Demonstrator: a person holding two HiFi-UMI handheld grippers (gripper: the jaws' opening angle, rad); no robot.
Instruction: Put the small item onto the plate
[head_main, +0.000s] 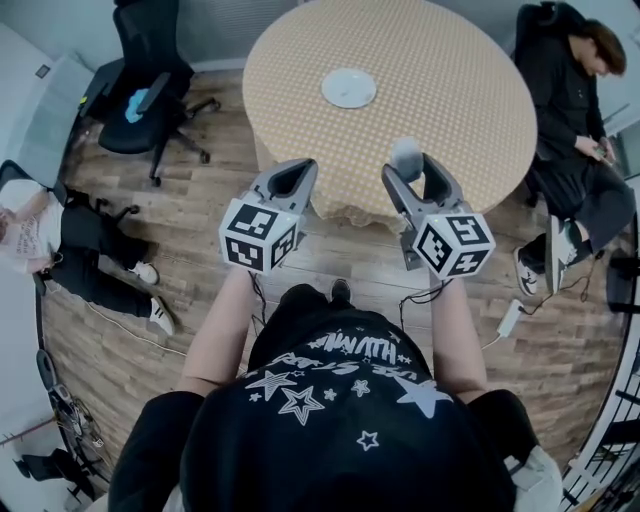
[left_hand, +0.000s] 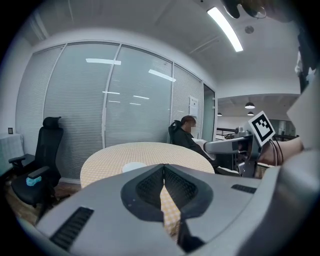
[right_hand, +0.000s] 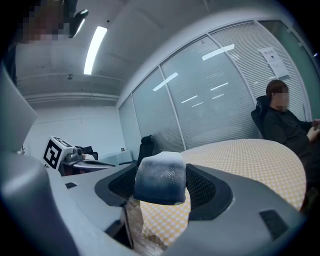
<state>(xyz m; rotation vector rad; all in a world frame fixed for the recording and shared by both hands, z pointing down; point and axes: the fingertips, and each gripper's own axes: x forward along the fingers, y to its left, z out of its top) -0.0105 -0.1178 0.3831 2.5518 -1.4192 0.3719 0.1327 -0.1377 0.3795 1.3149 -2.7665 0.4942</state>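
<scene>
Claws are both held up in front of the person, short of the table. The right claw is squeezing the small item, a soft-looking grey-blue lump with a pale top, tight between its two pads. The left claw is closed with nothing in it.

The plate is white and round and looks bare. It sits on the table's yellow checked cloth, toward the far side, well apart from the small item. The small item is up in the air near the table's near edge.

I think the picking up is done and the carrying is the step now. Next, the right claw needs to reach out over the table until the small item hangs above the plate, go down low, and let go gently. The plate is far across, so the person may need to step closer or lean.

The person's black shirt has white stars and white letters, but they are upside down and I cannot read them for sure. Each claw carries a cube with black and white square marks and no words. A sheet of paper hangs on the glass wall, but its print is too small to read. No brand name shows.
</scene>
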